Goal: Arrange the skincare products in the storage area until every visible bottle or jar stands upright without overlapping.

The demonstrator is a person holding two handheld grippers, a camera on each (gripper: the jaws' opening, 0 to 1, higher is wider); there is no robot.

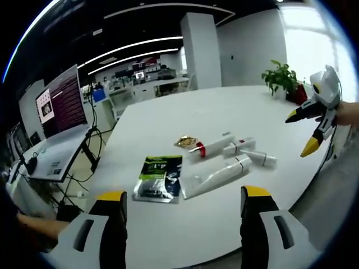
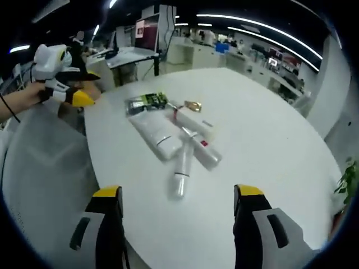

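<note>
Several white skincare tubes lie flat in a loose cluster near the middle of the white table [image 1: 168, 112]. The largest tube [image 1: 216, 176] [image 2: 154, 131] lies nearest the sachet. A tube with a red band [image 1: 210, 147] [image 2: 202, 148], another tube [image 1: 238, 147] [image 2: 196, 122] and a small tube [image 1: 261, 158] [image 2: 179, 171] lie beside it, some touching or crossing. My left gripper [image 1: 182, 202] [image 2: 87, 87] hovers open off the table's edge, holding nothing. Off the opposite edge, my right gripper [image 2: 176, 202] [image 1: 300, 134] is open too, with nothing between its jaws.
A green-and-black sachet [image 1: 159, 177] [image 2: 147, 102] and a small gold packet [image 1: 187, 141] [image 2: 193, 105] lie next to the tubes. A potted plant [image 1: 283, 78] stands at the table's far end. A desk with a monitor [image 1: 59, 106] stands beside the table.
</note>
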